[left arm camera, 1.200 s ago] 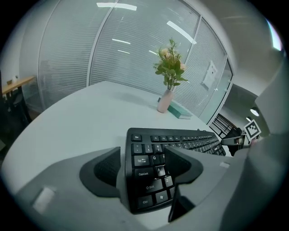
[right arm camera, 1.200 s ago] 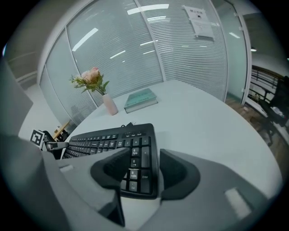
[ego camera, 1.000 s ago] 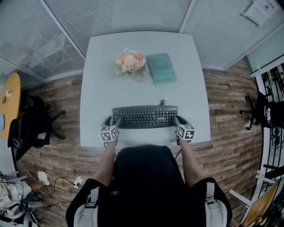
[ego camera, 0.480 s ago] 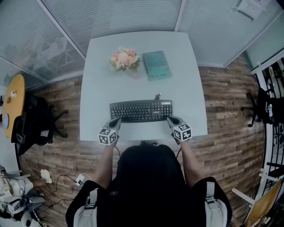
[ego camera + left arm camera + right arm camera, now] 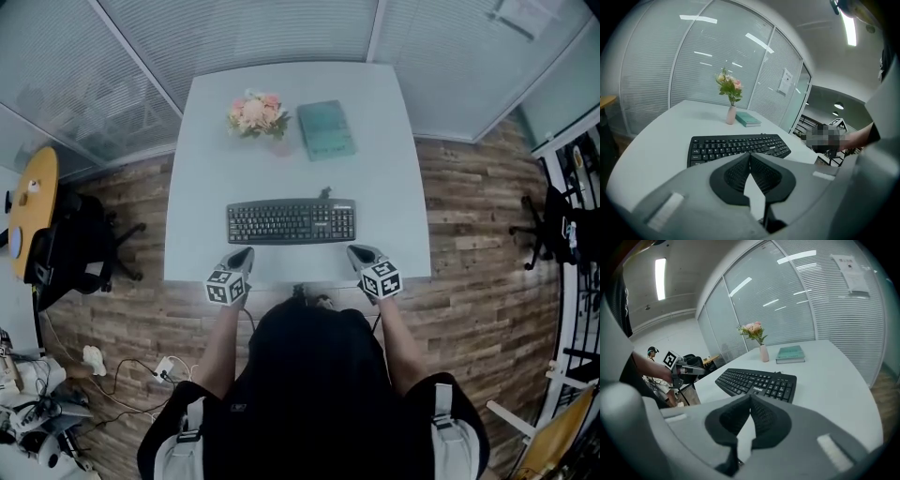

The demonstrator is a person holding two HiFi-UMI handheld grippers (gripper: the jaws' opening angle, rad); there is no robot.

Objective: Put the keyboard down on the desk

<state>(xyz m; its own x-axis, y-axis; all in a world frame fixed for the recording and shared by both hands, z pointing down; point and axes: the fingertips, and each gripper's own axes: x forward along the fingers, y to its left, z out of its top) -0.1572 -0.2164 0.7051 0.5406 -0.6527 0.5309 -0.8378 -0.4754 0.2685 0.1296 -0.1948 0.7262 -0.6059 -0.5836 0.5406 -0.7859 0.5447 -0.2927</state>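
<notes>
**Item:** black, full-width plastic keyboard. It lies flat on the pale grey desk, near the front edge, with its long side across your body. It touches neither gripper.

**Handling (judged):** light and stiff, with a smooth casing that may slip. Take it by the two short ends, one gripper on each. Pressing on top would only push the keys down.

**Left gripper:** your jaws are clenched tip to tip with nothing between them, just short of the keyboard's left front corner and pointing forward over the desk edge.

**Right gripper:** likewise closed and empty, mirrored at the right front corner.

**Beyond:** a pink flower bunch in a small vase and a teal hardback book, well apart at the far side.
</notes>
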